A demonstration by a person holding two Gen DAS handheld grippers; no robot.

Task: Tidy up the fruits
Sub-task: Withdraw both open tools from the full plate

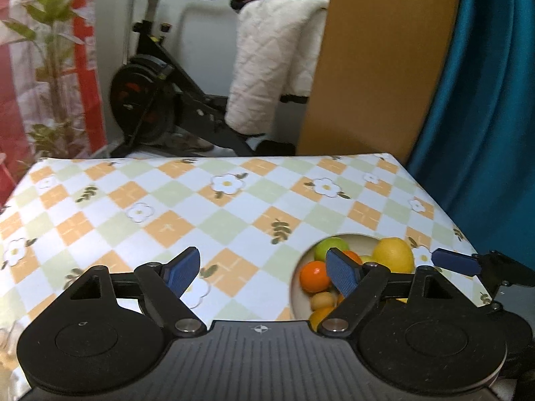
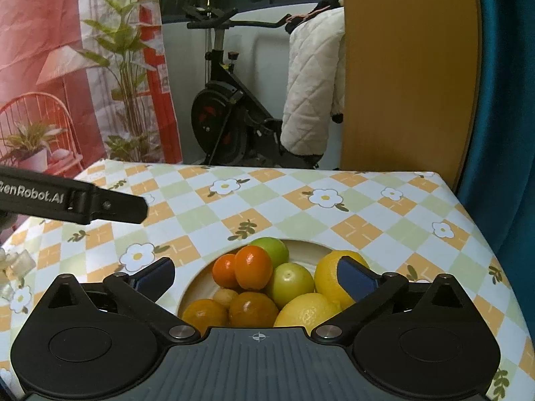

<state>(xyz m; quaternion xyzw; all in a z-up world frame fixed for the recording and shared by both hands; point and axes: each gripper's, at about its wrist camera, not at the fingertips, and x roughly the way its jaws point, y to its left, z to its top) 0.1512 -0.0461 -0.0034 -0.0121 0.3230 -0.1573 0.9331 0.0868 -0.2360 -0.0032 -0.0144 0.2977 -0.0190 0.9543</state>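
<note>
A cream bowl (image 2: 200,283) holds several fruits: oranges (image 2: 253,266), a green apple (image 2: 271,250), a smaller green fruit (image 2: 293,284), lemons (image 2: 306,312) and a small tan fruit (image 2: 224,295). My right gripper (image 2: 256,277) hangs open just above the pile with nothing between its fingers. In the left wrist view the bowl (image 1: 296,295) sits at the lower right with a lemon (image 1: 393,255), an orange (image 1: 313,276) and a green apple (image 1: 329,247). My left gripper (image 1: 264,272) is open and empty over the cloth, left of the bowl.
The table wears a checked floral cloth (image 1: 167,200); its far edge and right edge are close. Beyond it stand an exercise bike (image 1: 160,100), a white quilted jacket (image 1: 274,60), a wooden panel (image 1: 378,67), a teal curtain (image 1: 485,117) and a plant (image 2: 127,67).
</note>
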